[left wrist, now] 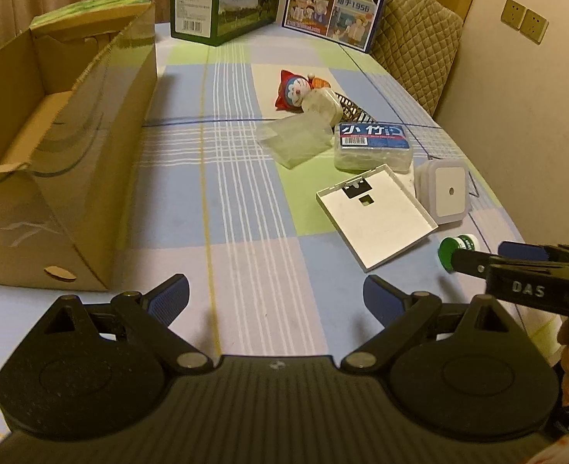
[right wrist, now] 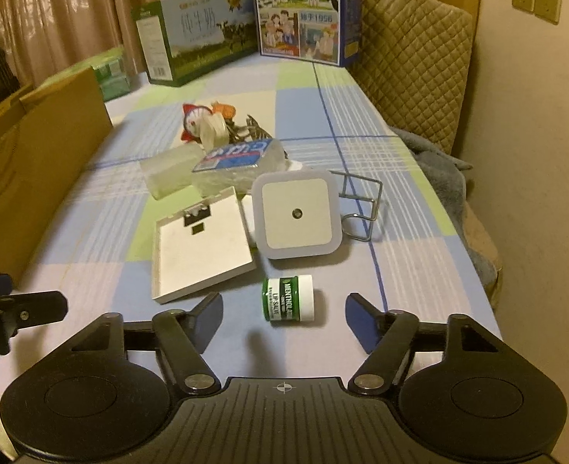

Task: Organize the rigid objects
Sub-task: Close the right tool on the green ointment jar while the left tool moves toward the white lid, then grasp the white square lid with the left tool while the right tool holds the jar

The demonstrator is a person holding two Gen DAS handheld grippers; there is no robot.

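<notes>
A small green jar with a white lid (right wrist: 288, 298) lies on its side on the checked tablecloth. My right gripper (right wrist: 284, 305) is open, with the jar between its blue fingertips and a gap on each side. In the left wrist view the same jar (left wrist: 464, 241) shows at the right, beside one of the right gripper's fingers (left wrist: 474, 261). My left gripper (left wrist: 275, 290) is open over bare cloth with nothing between its pads. An open cardboard box (left wrist: 72, 154) stands to its left.
Beyond the jar lie a flat white lid (right wrist: 199, 247), a square white night light (right wrist: 298, 216), a wire holder (right wrist: 362, 205), a blue-labelled clear box (right wrist: 238, 156), a clear tub (right wrist: 168, 174) and a toy figure (right wrist: 193, 120). Milk cartons (left wrist: 222, 0) and a quilted chair (right wrist: 412, 58) stand behind.
</notes>
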